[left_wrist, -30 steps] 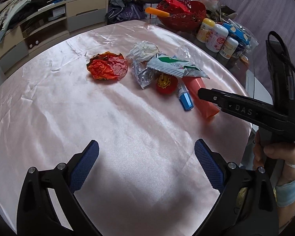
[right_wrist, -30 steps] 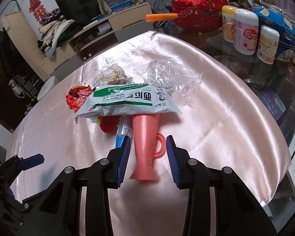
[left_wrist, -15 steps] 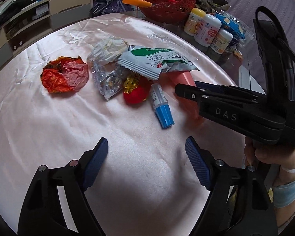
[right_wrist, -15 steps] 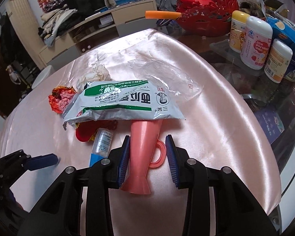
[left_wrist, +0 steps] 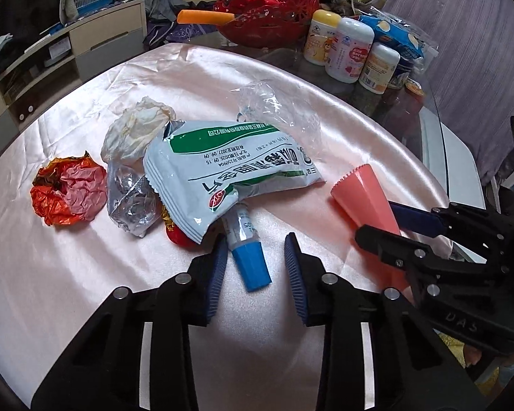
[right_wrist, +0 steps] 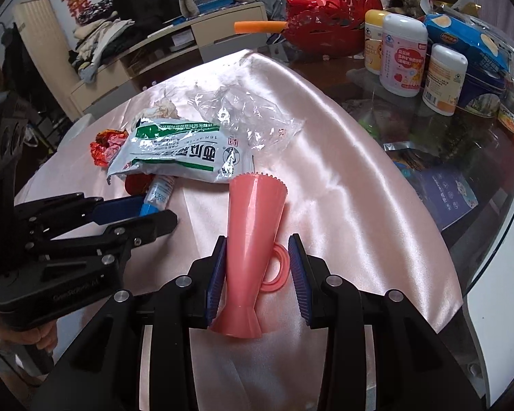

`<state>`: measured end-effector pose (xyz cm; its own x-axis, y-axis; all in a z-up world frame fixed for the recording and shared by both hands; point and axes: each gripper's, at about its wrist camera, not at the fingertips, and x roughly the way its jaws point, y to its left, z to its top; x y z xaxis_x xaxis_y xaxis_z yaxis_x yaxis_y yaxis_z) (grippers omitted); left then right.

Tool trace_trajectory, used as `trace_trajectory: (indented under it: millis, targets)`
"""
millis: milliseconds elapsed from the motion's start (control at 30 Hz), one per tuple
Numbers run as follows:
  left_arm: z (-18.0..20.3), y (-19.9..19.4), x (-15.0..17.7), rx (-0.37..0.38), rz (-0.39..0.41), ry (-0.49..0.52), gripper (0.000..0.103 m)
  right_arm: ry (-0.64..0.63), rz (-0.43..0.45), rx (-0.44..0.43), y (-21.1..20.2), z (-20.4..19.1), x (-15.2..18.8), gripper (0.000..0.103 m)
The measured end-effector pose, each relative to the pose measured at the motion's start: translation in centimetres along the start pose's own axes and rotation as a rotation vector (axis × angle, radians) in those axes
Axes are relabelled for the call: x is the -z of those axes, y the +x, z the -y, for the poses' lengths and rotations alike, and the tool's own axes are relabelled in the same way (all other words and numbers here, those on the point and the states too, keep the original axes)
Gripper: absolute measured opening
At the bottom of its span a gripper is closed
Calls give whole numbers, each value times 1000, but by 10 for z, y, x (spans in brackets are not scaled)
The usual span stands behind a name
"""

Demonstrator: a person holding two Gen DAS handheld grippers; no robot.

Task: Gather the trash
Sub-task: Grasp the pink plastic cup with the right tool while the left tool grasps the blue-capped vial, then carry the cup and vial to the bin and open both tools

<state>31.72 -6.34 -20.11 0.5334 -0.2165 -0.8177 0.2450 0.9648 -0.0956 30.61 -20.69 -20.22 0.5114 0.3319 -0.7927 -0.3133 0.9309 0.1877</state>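
Note:
A heap of trash lies on the pink satin cloth [left_wrist: 85,274]: a green-and-white packet [left_wrist: 229,164], a crumpled red wrapper [left_wrist: 68,191], a tissue wad [left_wrist: 137,130], a clear bag [left_wrist: 277,113] and a foil blister [left_wrist: 130,198]. A small bottle with a blue cap [left_wrist: 252,267] pokes out from under the packet. My left gripper [left_wrist: 256,239] straddles the cap with its jaws closing; a gap still shows on each side. My right gripper [right_wrist: 257,239] is shut on a pink cup [right_wrist: 253,212], one pad on its body, the other on its handle.
A red basket [left_wrist: 270,17] and three white jars [left_wrist: 353,48] stand on the glass tabletop beyond the cloth, with blue snack bags [right_wrist: 469,44] beside them. Low cabinets [left_wrist: 96,44] with piled clothes are at the back left. The two grippers work close together.
My left gripper came forward to the heap and its jaws narrowed from wide apart to either side of the blue cap. The pink cup, held by the right gripper, has slid out from under the packet.

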Motion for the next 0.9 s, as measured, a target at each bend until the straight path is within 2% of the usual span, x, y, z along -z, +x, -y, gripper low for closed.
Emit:
trace_trajectory:
  millis: [33, 333, 467, 667, 900]
  targets:
    - [0, 0, 0, -9, 2, -1, 19, -5, 1, 11, 1, -2, 0, 38]
    - [-3, -15, 19, 14, -16, -8, 17, -33, 6, 86, 1, -9, 3, 36]
    - [-2, -27, 37, 23, -30, -9, 17, -13, -17, 62, -8, -12, 12, 36]
    - [5, -54, 69, 52, -53, -15, 17, -1, -26, 46, -35, -27, 37, 36]
    - [20, -99, 103, 61, -27, -3, 17, 12, 2, 64, -86, -38, 73, 36]
